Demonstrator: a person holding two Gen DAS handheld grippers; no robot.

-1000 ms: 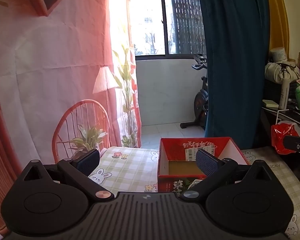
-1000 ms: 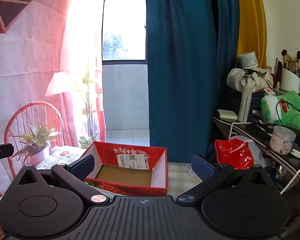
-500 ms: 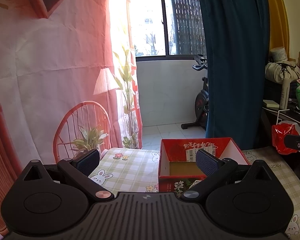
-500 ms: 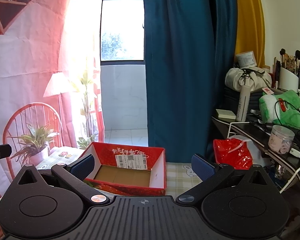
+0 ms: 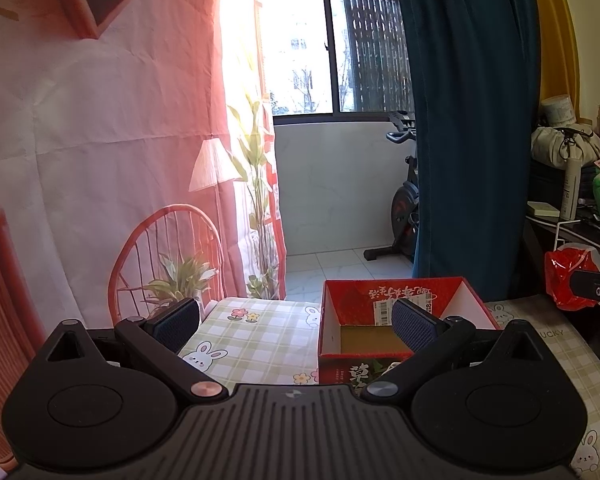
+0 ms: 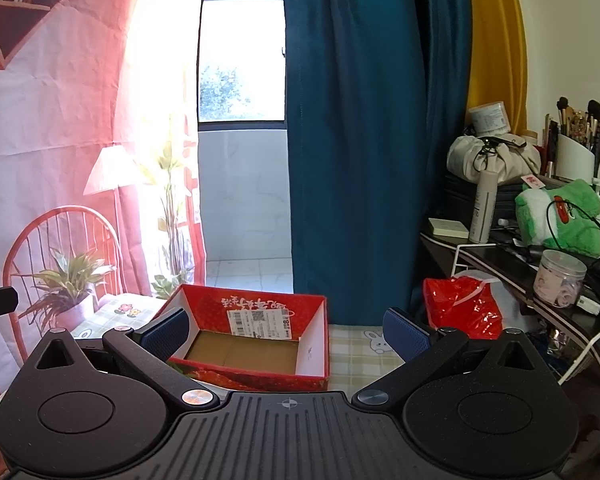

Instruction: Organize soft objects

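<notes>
Checked surface (image 5: 260, 328) and its red box (image 6: 252, 344) near the far edge look as they did a second ago, my left gripper (image 5: 296, 322) and right gripper (image 6: 286, 330) both spread and empty, box bare, no soft object picked yet

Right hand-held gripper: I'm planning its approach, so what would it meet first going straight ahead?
Probably the open red box: it lies just ahead of the open right hand-held gripper. Depth is unclear; held level, it could pass over to the blue curtain.
</notes>
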